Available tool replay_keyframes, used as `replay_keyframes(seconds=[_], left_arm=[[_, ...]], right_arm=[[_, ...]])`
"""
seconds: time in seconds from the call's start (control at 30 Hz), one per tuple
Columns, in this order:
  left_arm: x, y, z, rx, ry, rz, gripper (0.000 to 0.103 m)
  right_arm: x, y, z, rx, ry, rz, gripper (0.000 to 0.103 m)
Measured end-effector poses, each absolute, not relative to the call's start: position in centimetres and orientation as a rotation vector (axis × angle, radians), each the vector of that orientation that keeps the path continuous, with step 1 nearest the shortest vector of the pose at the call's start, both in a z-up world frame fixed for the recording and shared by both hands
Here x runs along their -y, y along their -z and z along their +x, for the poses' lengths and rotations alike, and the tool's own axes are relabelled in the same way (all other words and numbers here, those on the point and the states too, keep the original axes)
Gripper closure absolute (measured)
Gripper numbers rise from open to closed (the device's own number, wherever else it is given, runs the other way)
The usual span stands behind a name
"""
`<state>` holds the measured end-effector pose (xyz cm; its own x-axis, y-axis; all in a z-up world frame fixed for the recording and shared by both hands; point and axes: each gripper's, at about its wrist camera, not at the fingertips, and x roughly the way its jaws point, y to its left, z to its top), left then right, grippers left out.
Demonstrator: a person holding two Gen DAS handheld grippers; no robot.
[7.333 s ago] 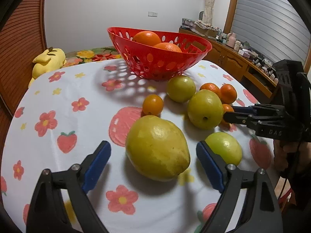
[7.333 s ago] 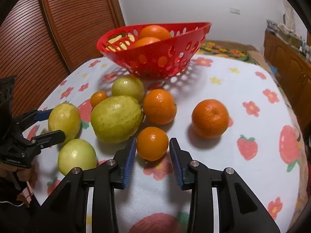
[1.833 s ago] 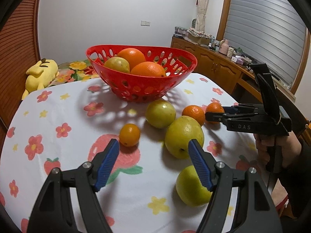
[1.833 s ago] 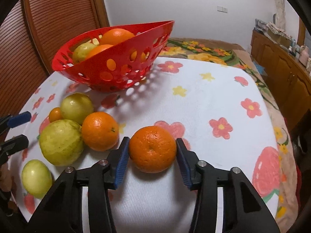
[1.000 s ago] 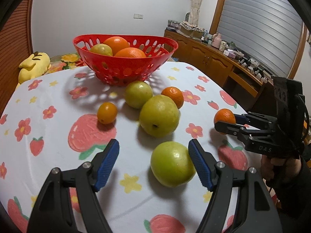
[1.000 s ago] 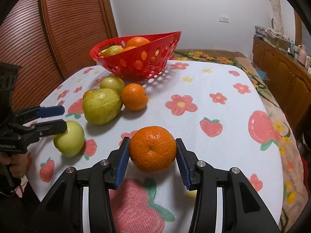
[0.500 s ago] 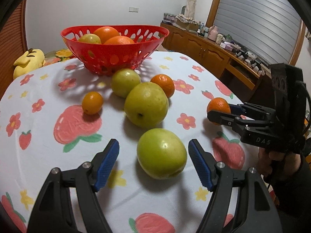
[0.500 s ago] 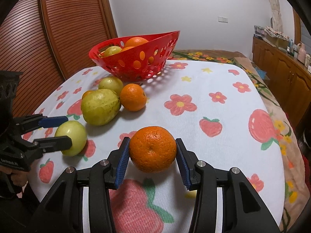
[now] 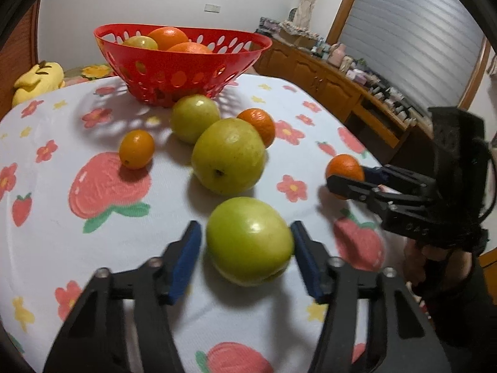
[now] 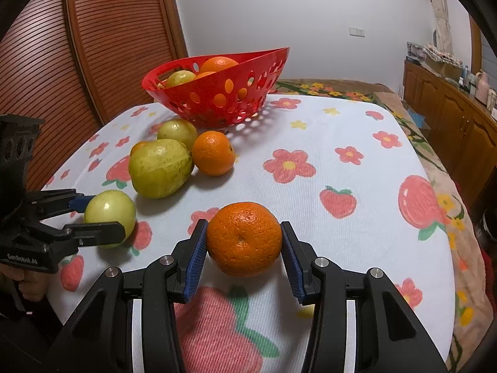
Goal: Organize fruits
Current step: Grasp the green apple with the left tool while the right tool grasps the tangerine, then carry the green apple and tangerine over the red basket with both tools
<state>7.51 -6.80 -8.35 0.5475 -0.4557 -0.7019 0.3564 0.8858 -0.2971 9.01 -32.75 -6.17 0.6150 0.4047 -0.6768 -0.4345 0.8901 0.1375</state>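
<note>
A green apple (image 9: 248, 248) lies on the flowered tablecloth (image 9: 62, 233) between the fingers of my left gripper (image 9: 245, 226). Its jaws are closing: the right pad meets the apple, the left pad stands a sliver off. My right gripper (image 10: 243, 224) is shut on an orange (image 10: 244, 238), held just above the cloth. The red basket (image 10: 217, 102) at the back holds oranges and a yellow-green fruit. In front of it lie a large green fruit (image 9: 228, 155), a smaller green one (image 9: 195, 118), an orange (image 9: 257, 126) and a small orange (image 9: 136, 148).
A yellow plush toy (image 9: 37, 79) sits beyond the table's far left edge. Wooden cabinets (image 9: 341, 93) with clutter run along the right wall. A slatted wooden door (image 10: 93, 46) stands behind the basket's left side. A hand (image 9: 419, 258) grips the right tool.
My left gripper's jaws have narrowed around the green apple and the view has drawn slightly closer to it. The right gripper and its orange have not moved.
</note>
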Motion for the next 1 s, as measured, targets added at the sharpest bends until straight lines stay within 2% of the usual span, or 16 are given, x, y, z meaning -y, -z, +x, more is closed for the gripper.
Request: replay_keyframes(seconds=[0.67, 1.0], left_arm=[[4.4, 3.6, 7.2, -0.765, 0.406, -0.107, 0.050], [3.1, 1.7, 7.4, -0.729, 0.384, -0.107, 0.050]], right_arm=[[32.9, 6.4, 9.1, -0.781, -0.486, -0.038, 0.057], [32.6, 4.4, 8.7, -0.747, -0.488, -0.058, 0.057]])
